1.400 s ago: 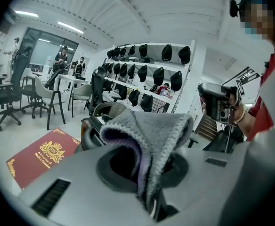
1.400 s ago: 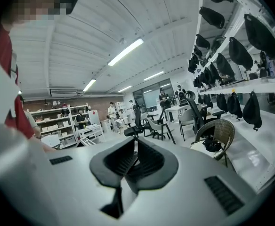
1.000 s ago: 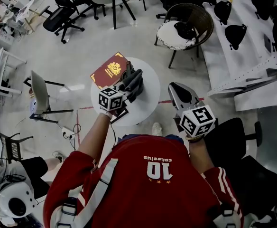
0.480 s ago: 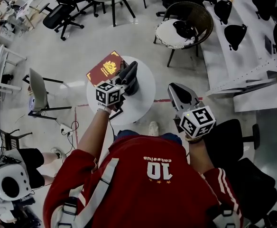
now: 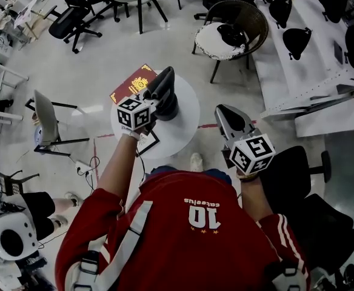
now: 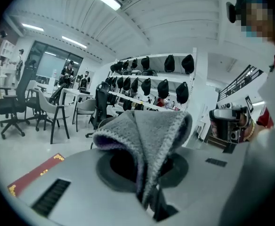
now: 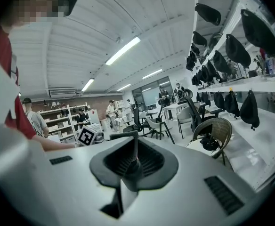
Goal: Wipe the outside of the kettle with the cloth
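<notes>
My left gripper is shut on a grey knitted cloth and holds it up over the small round white table. In the left gripper view the cloth drapes over the left gripper and hides its tips. Under the cloth sits a dark round object; I cannot tell whether it is the kettle. My right gripper hangs to the right of the table, off its edge, and it is shut with nothing in it; the right gripper points out into the room.
A red book with a gold emblem lies on the table's far left edge, and the book also shows at lower left. A wicker chair stands beyond the table, a grey chair to the left, a black office chair at my right.
The left gripper has lifted the cloth off the table and tilted it upward and slightly farther away. The right gripper has stayed where it was.
</notes>
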`<action>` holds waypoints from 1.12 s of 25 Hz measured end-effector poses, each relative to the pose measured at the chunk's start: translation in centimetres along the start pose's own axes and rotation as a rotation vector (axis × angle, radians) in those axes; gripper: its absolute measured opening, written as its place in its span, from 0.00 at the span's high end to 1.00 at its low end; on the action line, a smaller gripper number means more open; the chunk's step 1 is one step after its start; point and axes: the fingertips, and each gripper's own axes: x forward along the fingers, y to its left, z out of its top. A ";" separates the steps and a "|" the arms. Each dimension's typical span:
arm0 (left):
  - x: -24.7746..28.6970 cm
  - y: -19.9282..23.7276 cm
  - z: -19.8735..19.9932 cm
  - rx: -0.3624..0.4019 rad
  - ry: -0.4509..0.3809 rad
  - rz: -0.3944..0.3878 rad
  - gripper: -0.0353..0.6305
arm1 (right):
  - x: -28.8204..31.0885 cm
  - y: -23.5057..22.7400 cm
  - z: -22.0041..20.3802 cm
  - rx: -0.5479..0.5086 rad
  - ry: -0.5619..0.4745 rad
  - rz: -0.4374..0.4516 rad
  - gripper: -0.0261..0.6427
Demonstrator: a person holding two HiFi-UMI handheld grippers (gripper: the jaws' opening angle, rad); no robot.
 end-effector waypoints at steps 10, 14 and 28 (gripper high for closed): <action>-5.7 2.8 1.6 0.049 -0.022 0.014 0.88 | 1.1 4.3 -0.4 -0.021 -0.004 -0.050 0.91; -8.2 4.8 1.3 0.060 -0.015 0.032 0.88 | 1.7 6.1 -0.7 -0.025 -0.004 -0.067 0.91; -9.8 12.9 -1.6 0.173 0.094 0.020 0.88 | 3.4 8.3 -2.9 -0.022 0.030 -0.181 0.91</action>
